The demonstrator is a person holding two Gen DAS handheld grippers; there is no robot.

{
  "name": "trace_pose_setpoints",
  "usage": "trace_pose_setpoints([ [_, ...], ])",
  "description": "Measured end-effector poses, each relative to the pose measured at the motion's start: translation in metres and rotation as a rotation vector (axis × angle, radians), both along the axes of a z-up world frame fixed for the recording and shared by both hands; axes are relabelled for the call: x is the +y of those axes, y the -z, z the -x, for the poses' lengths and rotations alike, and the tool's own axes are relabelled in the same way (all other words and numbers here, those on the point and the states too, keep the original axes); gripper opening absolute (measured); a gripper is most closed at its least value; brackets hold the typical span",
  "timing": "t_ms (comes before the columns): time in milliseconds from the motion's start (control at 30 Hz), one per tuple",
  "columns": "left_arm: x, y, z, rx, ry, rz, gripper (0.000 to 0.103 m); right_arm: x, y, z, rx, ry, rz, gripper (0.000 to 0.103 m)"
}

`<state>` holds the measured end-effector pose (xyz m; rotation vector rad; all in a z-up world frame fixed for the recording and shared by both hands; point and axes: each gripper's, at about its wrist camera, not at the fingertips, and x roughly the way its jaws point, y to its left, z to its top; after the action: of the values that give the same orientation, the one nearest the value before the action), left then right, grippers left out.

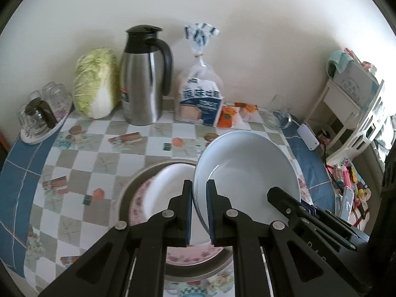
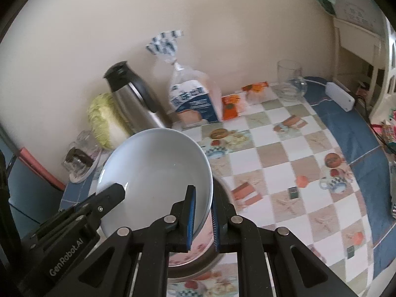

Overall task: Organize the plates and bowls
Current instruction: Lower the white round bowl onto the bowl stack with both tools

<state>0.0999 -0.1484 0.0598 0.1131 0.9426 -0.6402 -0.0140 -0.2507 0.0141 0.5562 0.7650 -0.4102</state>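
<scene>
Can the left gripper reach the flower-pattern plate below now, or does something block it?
Probably not. The left gripper is shut on the rim of the pale blue plate, which the right gripper also holds, directly above the floral plate.

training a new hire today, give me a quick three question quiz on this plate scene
1. True or false: both grippers clamp the pale blue round plate.
2. Which stands nearest the steel thermos jug with black handle: A leafy cabbage, B clear glass cup?
3. What lies under the lifted plate?

Key: 1 true, left gripper and right gripper each grip its rim. 2 A. 3 a floral-rimmed white plate in a grey round tray.
</scene>
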Motion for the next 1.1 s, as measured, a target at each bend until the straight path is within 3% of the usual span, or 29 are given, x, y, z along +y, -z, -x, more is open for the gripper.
trace_pose_setpoints([
  [500, 0.05, 0.006, -0.019, 0.02, -0.079, -0.004, 0.011, 0.051, 0.009, -0.029, 0.004, -0.09, -0.017, 0.013],
  [1100, 0.029, 0.045, -0.036, 0.12, -0.066, -0.01, 0.011, 0.032, 0.034, -0.039, 0.053, -0.05, -0.035, 0.013],
])
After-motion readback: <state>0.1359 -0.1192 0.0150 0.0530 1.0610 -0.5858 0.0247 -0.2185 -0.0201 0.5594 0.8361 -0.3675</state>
